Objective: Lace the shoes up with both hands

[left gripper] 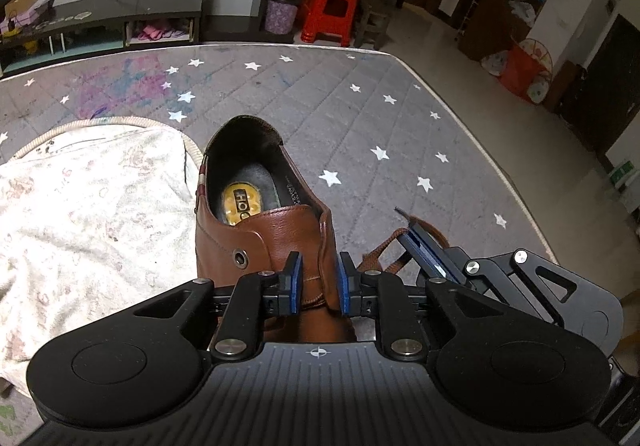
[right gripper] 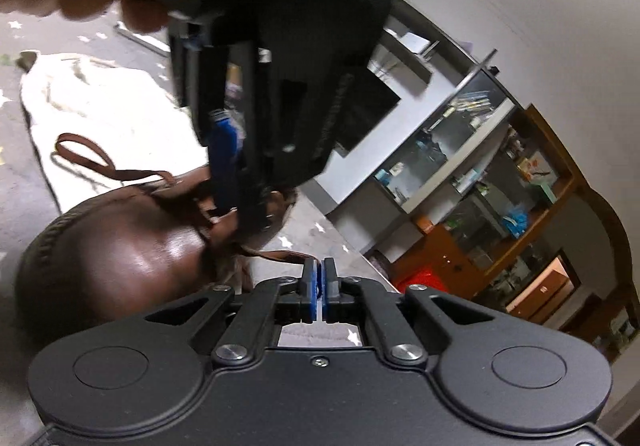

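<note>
Shoe [left gripper: 256, 221], brown leather, sits on a starred mat [left gripper: 360, 117]. Left gripper [left gripper: 318, 286] stands partly open, pads astride the shoe's right flap. Right gripper [right gripper: 319, 286] is pinched nearly closed on the lace [right gripper: 280, 256] beside the shoe.

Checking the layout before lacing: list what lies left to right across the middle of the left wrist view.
Cloth → shoe → lace → right gripper → floor.
</note>
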`<state>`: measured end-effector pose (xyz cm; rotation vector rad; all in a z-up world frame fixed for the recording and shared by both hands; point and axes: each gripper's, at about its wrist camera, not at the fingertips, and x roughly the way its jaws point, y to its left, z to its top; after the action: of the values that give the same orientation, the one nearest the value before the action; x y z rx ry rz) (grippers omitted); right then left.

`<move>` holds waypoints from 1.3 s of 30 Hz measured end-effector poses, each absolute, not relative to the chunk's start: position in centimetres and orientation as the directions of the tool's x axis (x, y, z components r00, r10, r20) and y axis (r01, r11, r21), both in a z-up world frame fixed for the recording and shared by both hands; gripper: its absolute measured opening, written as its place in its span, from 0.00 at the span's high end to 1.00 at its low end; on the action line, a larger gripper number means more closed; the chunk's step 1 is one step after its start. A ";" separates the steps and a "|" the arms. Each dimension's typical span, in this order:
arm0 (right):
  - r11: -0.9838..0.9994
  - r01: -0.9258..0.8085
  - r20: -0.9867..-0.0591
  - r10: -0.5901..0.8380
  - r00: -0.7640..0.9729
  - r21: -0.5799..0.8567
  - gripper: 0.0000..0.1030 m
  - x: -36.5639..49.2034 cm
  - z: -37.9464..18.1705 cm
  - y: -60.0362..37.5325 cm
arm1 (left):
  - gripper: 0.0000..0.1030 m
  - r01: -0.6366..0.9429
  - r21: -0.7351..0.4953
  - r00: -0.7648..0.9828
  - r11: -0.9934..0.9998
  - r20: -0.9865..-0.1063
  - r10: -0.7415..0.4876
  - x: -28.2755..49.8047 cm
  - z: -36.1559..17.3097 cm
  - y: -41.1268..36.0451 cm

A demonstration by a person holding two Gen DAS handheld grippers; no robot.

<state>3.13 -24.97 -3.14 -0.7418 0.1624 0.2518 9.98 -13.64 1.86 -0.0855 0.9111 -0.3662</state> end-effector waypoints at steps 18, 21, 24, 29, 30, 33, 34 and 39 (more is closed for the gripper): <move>0.642 -0.410 -0.333 0.245 0.911 -0.649 0.71 2.6 -2.8 -24.2 | 0.80 0.277 -0.239 0.562 0.931 -0.745 -0.358 9.3 2.1 -13.5; 0.669 -0.426 -0.329 0.275 0.903 -0.610 0.71 2.0 -2.7 -24.0 | 0.80 0.282 -0.240 0.560 0.929 -0.745 -0.363 9.3 2.2 -13.4; 0.690 -0.446 -0.348 0.290 0.892 -0.570 0.71 2.3 -2.5 -24.2 | 0.79 0.285 -0.240 0.561 0.928 -0.743 -0.365 9.2 2.3 -13.4; 0.722 -0.478 -0.377 0.315 0.871 -0.501 0.71 2.7 -2.2 -24.4 | 0.78 0.284 -0.240 0.561 0.928 -0.744 -0.364 9.1 2.3 -13.1; 0.727 -0.484 -0.383 0.320 0.867 -0.487 0.72 2.8 -2.2 -24.4 | 0.78 0.284 -0.240 0.560 0.928 -0.744 -0.364 9.2 2.3 -13.0; 0.744 -0.500 -0.399 0.336 0.853 -0.443 0.72 3.1 -2.0 -24.6 | 0.78 0.287 -0.237 0.560 0.928 -0.744 -0.363 9.2 2.5 -12.9; 0.749 -0.505 -0.404 0.341 0.849 -0.428 0.72 3.2 -1.9 -24.6 | 0.78 0.288 -0.236 0.561 0.928 -0.744 -0.363 9.2 2.7 -12.6; 0.772 -0.529 -0.428 0.369 0.825 -0.353 0.87 3.7 -1.6 -24.8 | 0.78 0.287 -0.245 0.557 0.926 -0.744 -0.370 9.2 3.0 -11.4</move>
<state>3.70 -24.82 -1.64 -0.4822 0.3477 0.4976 9.17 -11.39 3.01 -0.0992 0.9004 -0.3884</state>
